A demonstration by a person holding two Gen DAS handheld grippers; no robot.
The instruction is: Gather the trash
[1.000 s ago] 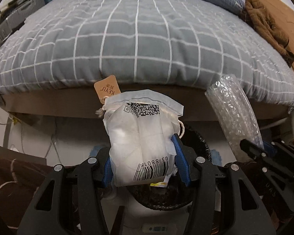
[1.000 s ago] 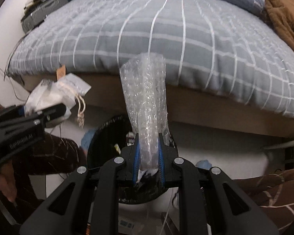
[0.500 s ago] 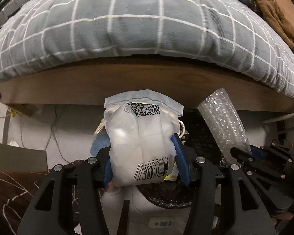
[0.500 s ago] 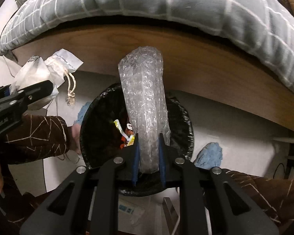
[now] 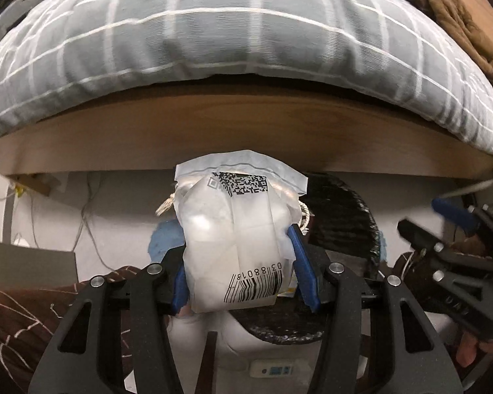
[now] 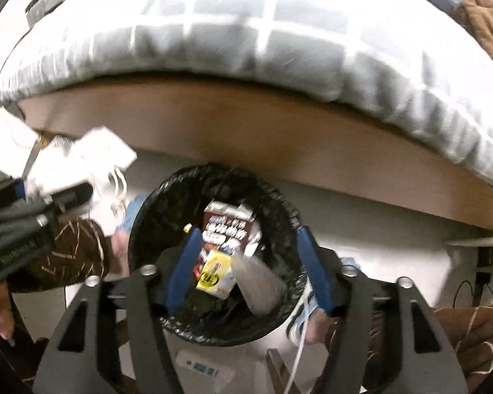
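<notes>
One bin [image 6: 213, 262] is the landmark here: a round bin with a black liner, on the pale floor just in front of the bed frame [image 6: 263, 138]. Two pieces of trash are in play. The first is a bubble-wrap roll [image 6: 258, 284], clear and blurred, lying tilted inside the bin at its near side, beside a brown carton [image 6: 228, 226] and a yellow-labelled packet [image 6: 215, 271]. The second is a white pouch [image 5: 236, 236], translucent plastic with a QR code at the top, a barcode at the bottom and a drawstring at each side; it sits above the bin's left rim, not yet inside.

The left gripper [image 5: 240, 274] pinches the pouch, its blue pads pressed into both sides, pointing steeply down. The right gripper [image 6: 246, 269] points steeply down over the bin's mouth with its jaws opening; the roll shows between the spread pads, probably clear of both, though blur makes that hard to settle. From the left view the right gripper [image 5: 450, 226] sits off the bin's right rim.

A brown patterned sleeve [image 6: 72, 252] is left of the bin. Above the frame bulges one grey checked duvet [image 5: 246, 32].
</notes>
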